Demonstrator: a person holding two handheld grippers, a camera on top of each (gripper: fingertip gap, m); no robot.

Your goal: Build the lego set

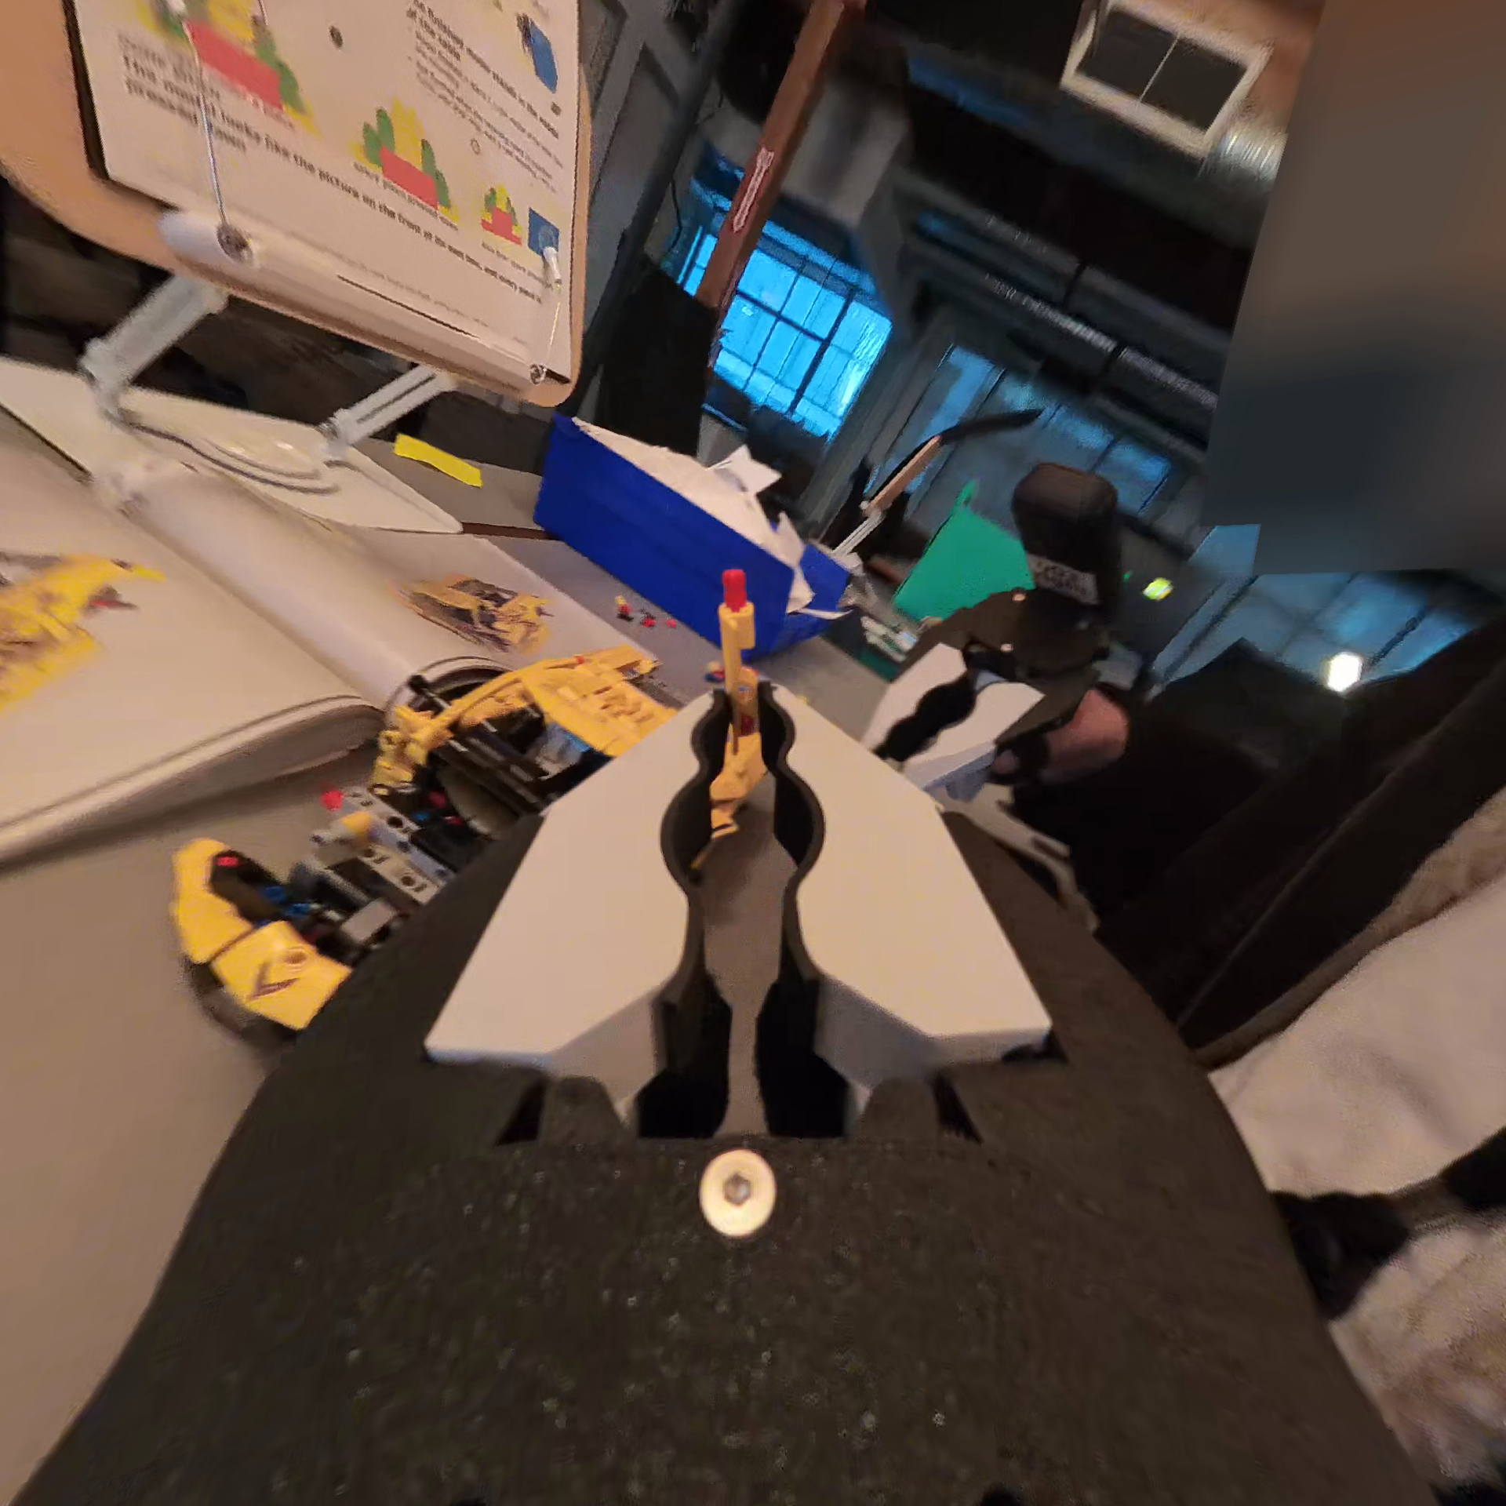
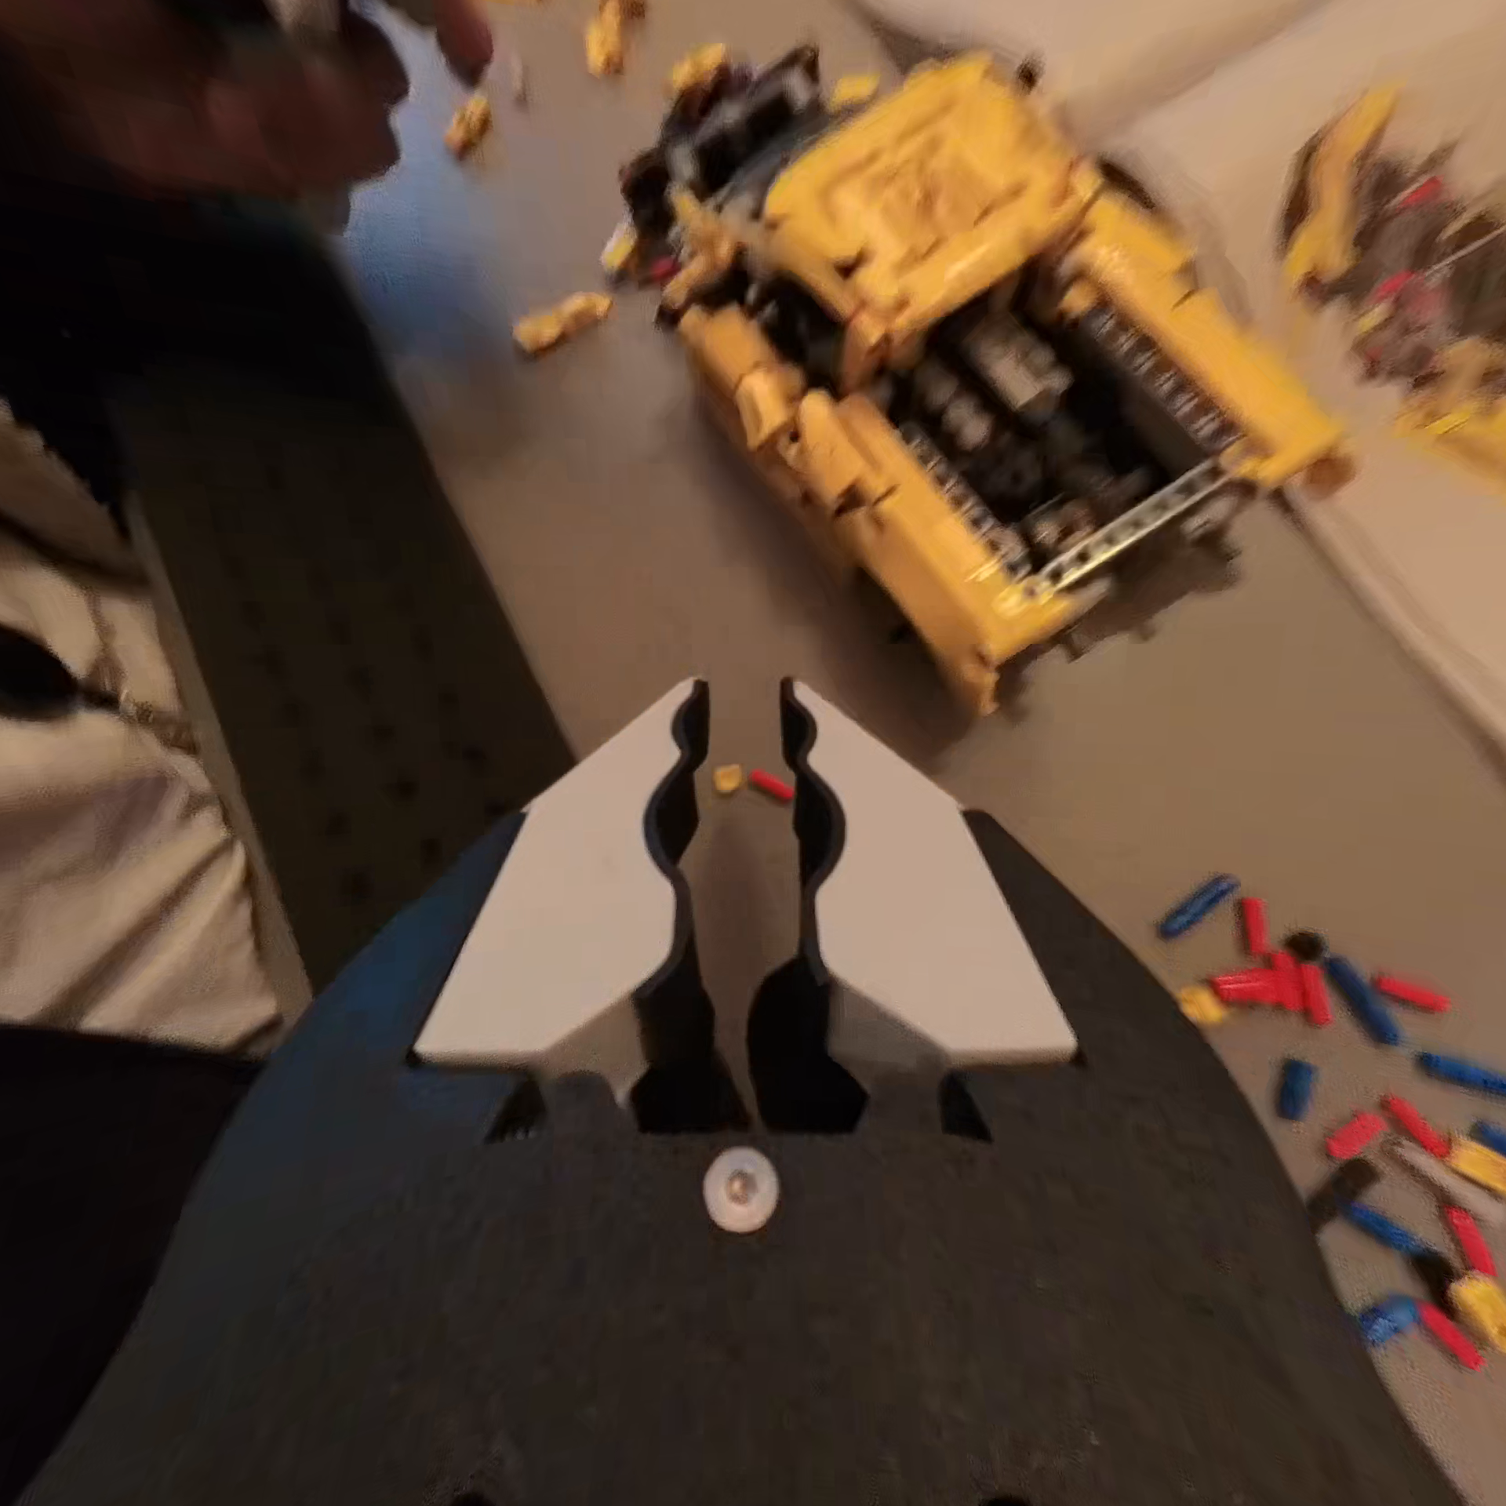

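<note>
My left gripper (image 1: 740,709) is shut on a thin yellow lego piece (image 1: 736,701) with a red pin (image 1: 733,588) on its top end, held upright above the table. The yellow and black lego vehicle (image 1: 489,750) lies on the table to its left; it also shows in the right wrist view (image 2: 978,383), blurred. My right gripper (image 2: 741,693) is slightly open and empty above the table, near a small yellow piece (image 2: 728,778) and a red pin (image 2: 770,784). The right gripper also shows far right in the left wrist view (image 1: 970,725).
An open instruction booklet (image 1: 204,652) lies at the left, with a sheet on a stand (image 1: 326,163) behind it. A blue bin (image 1: 676,538) stands at the back. Loose blue, red and yellow pins (image 2: 1345,1059) lie at the right. Yellow pieces (image 2: 562,322) lie farther off.
</note>
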